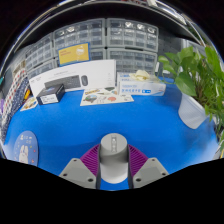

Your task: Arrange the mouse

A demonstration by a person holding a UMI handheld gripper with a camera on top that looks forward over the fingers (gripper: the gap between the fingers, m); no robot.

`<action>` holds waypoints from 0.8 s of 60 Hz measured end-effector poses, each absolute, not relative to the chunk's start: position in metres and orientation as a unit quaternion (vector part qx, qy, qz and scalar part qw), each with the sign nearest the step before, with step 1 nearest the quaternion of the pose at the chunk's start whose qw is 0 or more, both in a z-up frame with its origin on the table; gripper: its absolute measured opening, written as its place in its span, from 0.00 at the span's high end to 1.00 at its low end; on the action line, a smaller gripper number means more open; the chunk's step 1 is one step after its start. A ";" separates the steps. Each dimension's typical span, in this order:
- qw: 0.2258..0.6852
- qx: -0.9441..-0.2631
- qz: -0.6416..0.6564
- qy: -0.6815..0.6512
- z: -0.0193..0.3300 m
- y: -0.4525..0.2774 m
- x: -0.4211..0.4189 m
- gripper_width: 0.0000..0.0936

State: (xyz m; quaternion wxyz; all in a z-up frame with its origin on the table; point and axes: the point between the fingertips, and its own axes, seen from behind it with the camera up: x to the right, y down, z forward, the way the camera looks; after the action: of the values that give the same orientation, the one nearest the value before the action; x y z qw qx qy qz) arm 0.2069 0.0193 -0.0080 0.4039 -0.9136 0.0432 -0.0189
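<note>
Between the two fingers, at the near edge of the blue table (60,120), a grey mouse (113,157) is seen end-on, flanked by the purple pads (93,158) of the gripper (113,168). The fingers are drawn in close against its sides, so the mouse is judged to be held, although the actual contact faces are hidden by its body and only a light hold can be assumed. Whether the mouse is lifted or resting on the table cannot be told. Beyond the fingers, well apart from the mouse, a white keyboard box (72,77) is laid across the far side of the table, with a small dark box (52,93) beside it, a flat printed card (105,96) in front of it and a white-and-blue carton (140,86) farther to the right. A leafy plant (195,70) overhangs the right side of the table, and shelving with clear bins (105,40) stands behind. The chief risk is judged to be slippage: the mouse shell is smooth and rounded, so it could be squeezed forward out of the pads or twisted if the hold is off-centre. A quick swing could be enough to shake it loose. A placement toward the right could be fouled by the plant leaves, and one toward the back could disturb the card or boxes.
</note>
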 end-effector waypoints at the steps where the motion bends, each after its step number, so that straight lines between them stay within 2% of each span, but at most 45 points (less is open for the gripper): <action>1: 0.401 -0.915 -0.021 0.043 -0.008 0.019 0.207 0.60; 4: 0.386 -0.921 -0.025 0.047 -0.010 0.018 0.207 0.64; 10: 0.371 -0.925 -0.037 0.072 0.005 0.022 0.208 0.64; 24: 0.466 -0.880 -0.054 0.075 0.146 0.049 0.145 0.64; 32: 0.495 -0.866 -0.037 0.053 0.193 0.048 0.063 0.64; 39: 0.505 -0.863 -0.016 0.031 0.197 0.042 -0.010 0.64; 48: 0.470 -0.883 0.008 0.009 0.144 0.028 -0.090 0.64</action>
State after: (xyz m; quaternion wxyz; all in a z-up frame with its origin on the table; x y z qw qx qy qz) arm -0.0903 0.0285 0.1444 0.4700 -0.8826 0.0086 0.0079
